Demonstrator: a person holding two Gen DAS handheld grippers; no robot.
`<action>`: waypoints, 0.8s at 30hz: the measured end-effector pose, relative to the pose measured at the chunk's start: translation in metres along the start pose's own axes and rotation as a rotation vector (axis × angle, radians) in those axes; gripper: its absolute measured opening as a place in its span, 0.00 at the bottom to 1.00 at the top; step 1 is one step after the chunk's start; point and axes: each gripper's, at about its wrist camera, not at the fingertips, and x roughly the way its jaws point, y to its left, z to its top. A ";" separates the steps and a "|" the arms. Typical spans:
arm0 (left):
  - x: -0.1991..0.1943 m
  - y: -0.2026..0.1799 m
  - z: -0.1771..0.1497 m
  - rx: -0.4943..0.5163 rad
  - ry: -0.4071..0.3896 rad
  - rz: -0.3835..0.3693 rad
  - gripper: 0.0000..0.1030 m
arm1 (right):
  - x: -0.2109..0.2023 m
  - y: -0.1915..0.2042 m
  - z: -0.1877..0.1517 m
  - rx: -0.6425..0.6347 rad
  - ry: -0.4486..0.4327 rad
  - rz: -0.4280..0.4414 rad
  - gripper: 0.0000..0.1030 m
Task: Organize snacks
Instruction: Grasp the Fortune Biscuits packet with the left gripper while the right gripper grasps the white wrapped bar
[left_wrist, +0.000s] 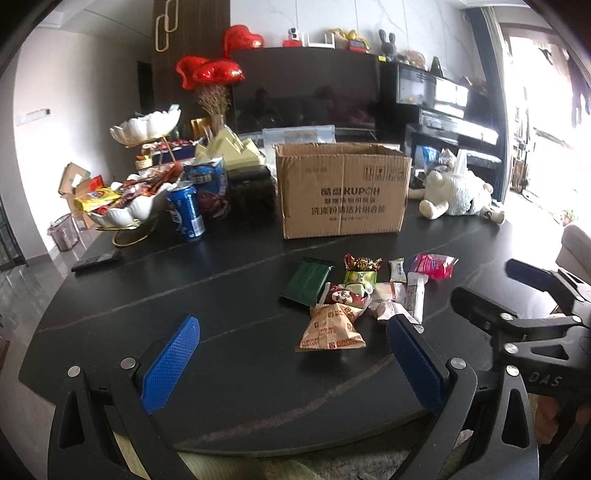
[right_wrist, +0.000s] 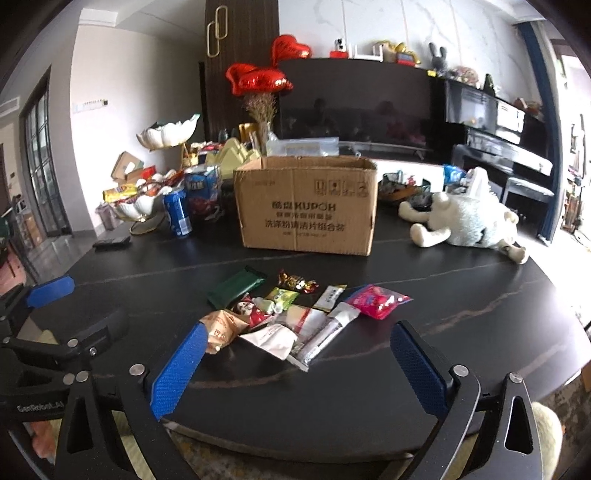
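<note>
Black and shiny, the bench (left_wrist: 147, 295) holds a pile of snacks (right_wrist: 291, 314) in front of a cardboard box (right_wrist: 306, 206). Both tongs, left (left_wrist: 291, 365) and right (right_wrist: 295, 369), hang wide apart, gripping nothing. A dark TV (right_wrist: 354, 107) stands behind.

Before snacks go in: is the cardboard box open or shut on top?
Open. The cardboard box stands upright on the table, its top flaps not folded over, so the inner back wall shows. What is inside cannot be seen.

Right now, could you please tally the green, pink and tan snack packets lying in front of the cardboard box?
Dark green packet: 1
Light green packet: 1
Pink packet: 1
Tan biscuit bag: 1
Total: 4
</note>
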 end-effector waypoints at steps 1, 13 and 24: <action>0.005 0.001 0.001 -0.001 0.010 -0.007 0.98 | 0.006 0.000 0.001 0.003 0.014 0.008 0.93; 0.065 0.003 0.006 -0.008 0.123 -0.107 0.82 | 0.076 -0.007 0.001 0.086 0.156 0.157 0.65; 0.103 -0.005 -0.002 0.007 0.186 -0.177 0.69 | 0.108 -0.011 -0.012 0.121 0.231 0.208 0.49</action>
